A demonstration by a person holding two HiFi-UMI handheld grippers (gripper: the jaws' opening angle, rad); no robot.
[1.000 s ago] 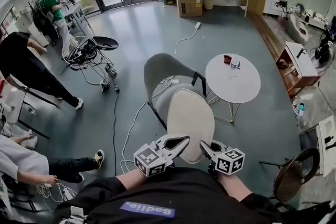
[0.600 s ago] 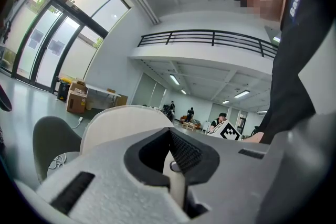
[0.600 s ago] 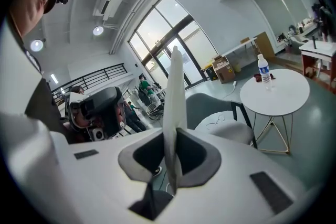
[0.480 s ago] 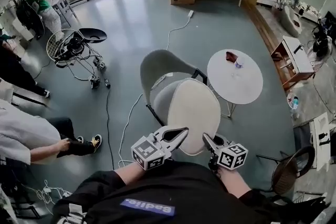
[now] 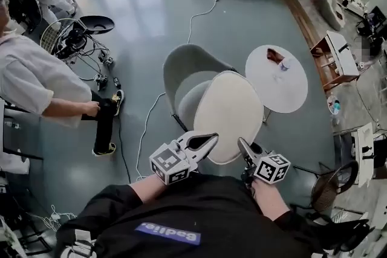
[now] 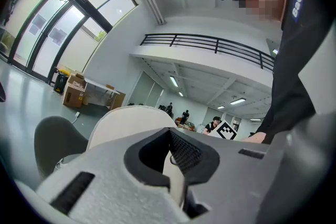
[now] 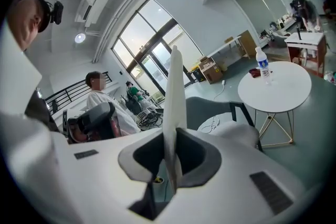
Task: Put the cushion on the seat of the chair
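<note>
I hold a flat cream cushion in the air over the grey chair, with both grippers at its near edge. My left gripper is shut on the cushion's near left edge. In the left gripper view the cushion rises beyond the jaws. My right gripper is shut on its near right edge. In the right gripper view the cushion shows edge-on, pinched between the jaws. The chair's seat lies partly hidden under the cushion, its curved backrest on the far side.
A round white table with a bottle and a dark object stands right of the chair. A person sits at the left, one shoe near a floor cable. A wire stand is at far left, a dark chair at lower right.
The chair and table have drawn nearer in the head view. Both grippers carry the cushion forward over the seat. The person at the left has shifted into a different pose.
</note>
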